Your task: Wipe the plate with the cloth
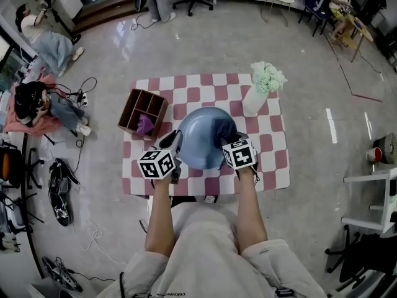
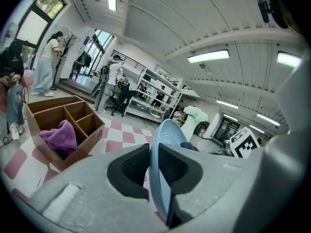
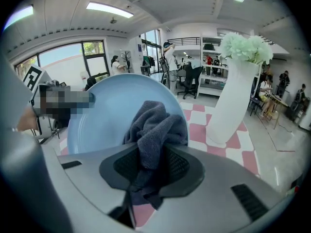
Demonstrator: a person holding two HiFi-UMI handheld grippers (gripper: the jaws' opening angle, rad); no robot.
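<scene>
Pinching crumpled grey cloth (image 3: 156,123), the right hand-held gripper (image 3: 150,168) faces the tilted pale-blue plate (image 1: 200,136) clamped by the left hand-held gripper (image 2: 152,166).

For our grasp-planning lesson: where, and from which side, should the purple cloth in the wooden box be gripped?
Pinch the bunched top of the purple cloth, coming down from above. It sits crumpled in one compartment of the wooden box. The walls block sideways approaches, and its peak rises near the rim.
</scene>
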